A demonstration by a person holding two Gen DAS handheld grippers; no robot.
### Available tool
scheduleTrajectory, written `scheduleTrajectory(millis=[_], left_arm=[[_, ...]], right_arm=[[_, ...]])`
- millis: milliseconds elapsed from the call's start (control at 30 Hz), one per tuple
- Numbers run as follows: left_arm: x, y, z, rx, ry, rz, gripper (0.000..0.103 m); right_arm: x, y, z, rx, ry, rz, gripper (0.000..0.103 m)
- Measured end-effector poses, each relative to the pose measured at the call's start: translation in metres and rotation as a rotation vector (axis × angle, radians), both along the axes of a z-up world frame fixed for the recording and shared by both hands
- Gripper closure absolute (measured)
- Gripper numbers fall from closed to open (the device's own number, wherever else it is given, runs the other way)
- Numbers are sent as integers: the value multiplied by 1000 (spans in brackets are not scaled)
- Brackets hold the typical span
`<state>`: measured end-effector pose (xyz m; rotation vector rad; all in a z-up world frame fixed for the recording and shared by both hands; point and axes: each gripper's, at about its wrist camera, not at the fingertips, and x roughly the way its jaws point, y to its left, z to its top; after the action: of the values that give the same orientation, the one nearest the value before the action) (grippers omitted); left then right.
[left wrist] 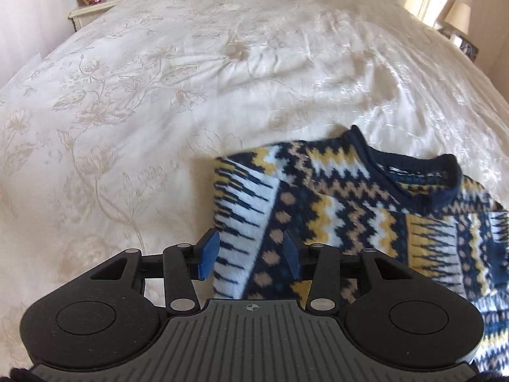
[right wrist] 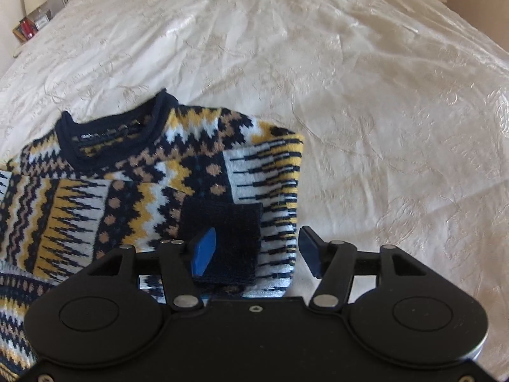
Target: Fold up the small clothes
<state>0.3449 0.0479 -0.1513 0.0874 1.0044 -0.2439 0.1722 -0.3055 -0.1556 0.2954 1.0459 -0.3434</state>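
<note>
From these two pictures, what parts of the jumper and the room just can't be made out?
- Sweater hem: both views, hidden behind each gripper's body and cut by the lower edge.
- Left sleeve's cuff: left wrist view, out of sight.
- Nightstand items: left wrist view, too small to identify.
- Left gripper pads: whether they touch the knit is unclear.

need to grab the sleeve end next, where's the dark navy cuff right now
In the right wrist view the navy cuff lies folded onto the sweater's front, low and centre, between the open fingers of the right gripper, below and right of the neckline.

Right gripper point(right wrist: 254, 250) jaws apart over folded sweater point(right wrist: 133, 191) cuff point(right wrist: 229, 232), bedspread point(right wrist: 381, 95).
</note>
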Motion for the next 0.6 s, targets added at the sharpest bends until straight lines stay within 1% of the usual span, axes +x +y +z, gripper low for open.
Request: scheduleTrajectory(millis=[67, 167, 267, 300, 333, 367, 500, 567, 600], left_arm=[[12, 0, -7, 27, 17, 0, 60], [29, 0, -18, 53, 47, 8, 60], [42, 3, -29, 75, 69, 39, 59], [46, 4, -32, 77, 82, 48, 57], [49, 5, -35, 76, 95, 55, 53], [51, 6, -38, 75, 105, 58, 51], [51, 7, -43, 79, 95, 50, 44], [50, 10, -45, 71, 90, 59, 35], [51, 12, -46, 64, 91, 68, 33]], right_arm=[[-2, 3, 2, 0, -14, 0, 33], [-1, 6, 1, 24, -16, -4, 27], [-2, 12, -2, 27, -5, 8, 25], [-2, 14, -4, 29, 0, 13, 25], [-1, 15, -5, 32, 4, 19, 24], [-1, 17, -6, 33, 6, 25, 21], [7, 24, -10, 29, 1, 44, 19], [14, 24, -15, 33, 5, 44, 19], [18, 24, -18, 31, 8, 42, 19]])
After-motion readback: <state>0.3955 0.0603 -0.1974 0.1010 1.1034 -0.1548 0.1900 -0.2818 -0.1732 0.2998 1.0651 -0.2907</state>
